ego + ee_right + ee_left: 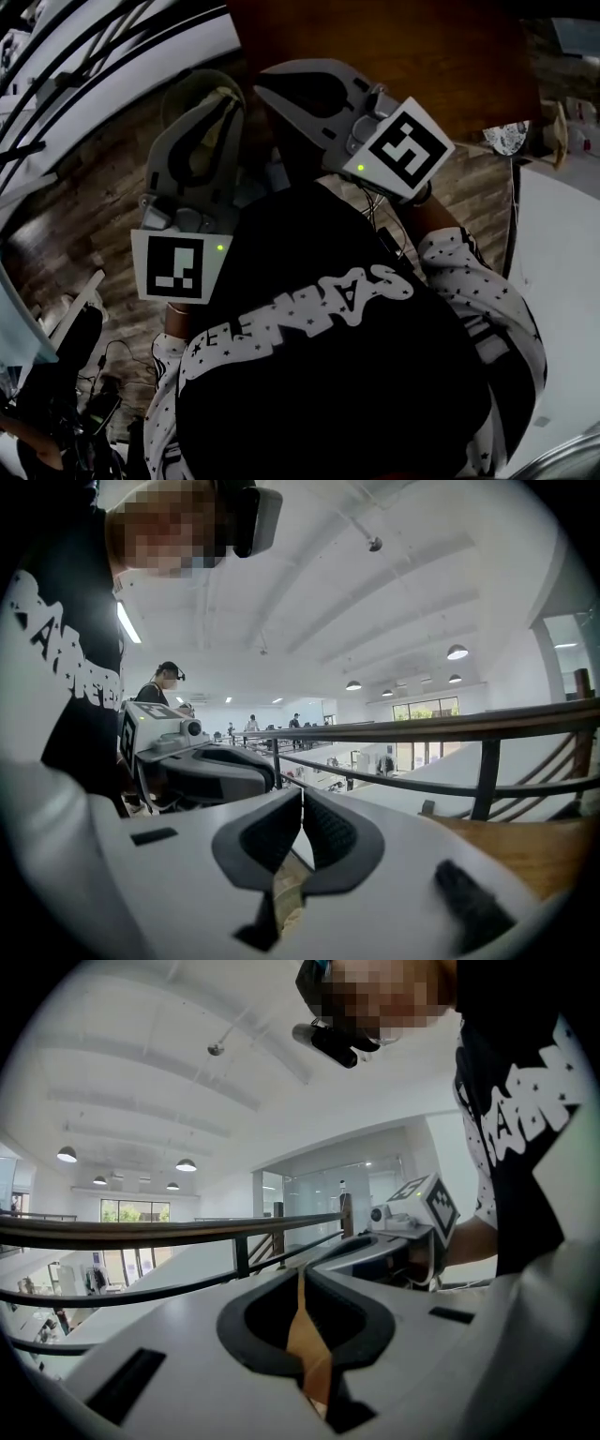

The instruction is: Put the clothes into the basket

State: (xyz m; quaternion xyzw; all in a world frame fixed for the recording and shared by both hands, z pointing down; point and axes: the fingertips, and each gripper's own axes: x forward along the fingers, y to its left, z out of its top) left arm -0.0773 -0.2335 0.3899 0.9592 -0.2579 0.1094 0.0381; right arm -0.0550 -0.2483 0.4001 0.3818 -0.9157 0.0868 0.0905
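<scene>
My black T-shirt (328,375) is filling the head view from 6 o'clock. At 11 and 12 o'clock, my left gripper (302,1277) and right gripper (301,794) are sitting closed, empty. The clothes and basket are showing in no view.

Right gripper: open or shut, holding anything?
Shut and empty. In the right gripper view, the right gripper has its two dark pads meeting at the tips, with nothing caught between them.

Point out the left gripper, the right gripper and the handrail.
left gripper (302,1276), left gripper view, where its closed fingertips meet.
right gripper (301,793), right gripper view, where its closed fingertips meet.
handrail (469,722), right gripper view, top bar.
</scene>
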